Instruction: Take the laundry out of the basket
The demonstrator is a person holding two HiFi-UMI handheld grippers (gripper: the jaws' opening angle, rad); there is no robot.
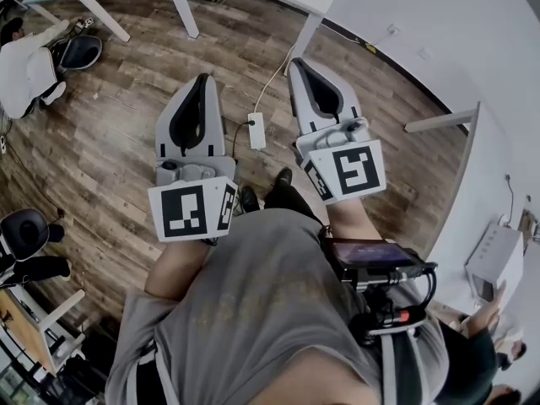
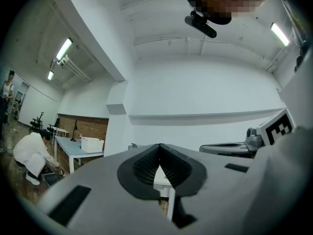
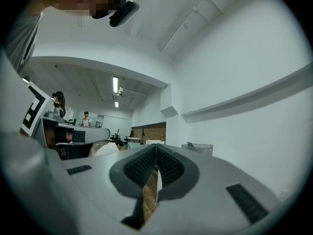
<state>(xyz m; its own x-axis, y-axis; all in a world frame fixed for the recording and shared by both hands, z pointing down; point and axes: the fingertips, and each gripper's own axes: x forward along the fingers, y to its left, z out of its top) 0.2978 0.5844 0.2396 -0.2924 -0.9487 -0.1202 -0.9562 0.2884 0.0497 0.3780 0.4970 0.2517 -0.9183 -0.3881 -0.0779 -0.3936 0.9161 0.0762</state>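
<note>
No basket and no laundry show in any view. In the head view my left gripper [image 1: 201, 81] and my right gripper [image 1: 301, 64] are held side by side in front of my chest, above the wooden floor, pointing away from me. Both are shut with nothing between their jaws. In the left gripper view my left gripper [image 2: 159, 146] has its dark pads meeting at the tip, aimed at a white wall. The right gripper [image 3: 156, 146] looks the same in its own view, tips together and empty.
A white power strip [image 1: 256, 130] with its cable lies on the wood floor [image 1: 126, 133] between the grippers. White table legs [image 1: 181, 5] stand at the far side. A person in white [image 1: 25, 70] crouches at the far left by a chair. A white wall [image 1: 472, 40] runs along the right.
</note>
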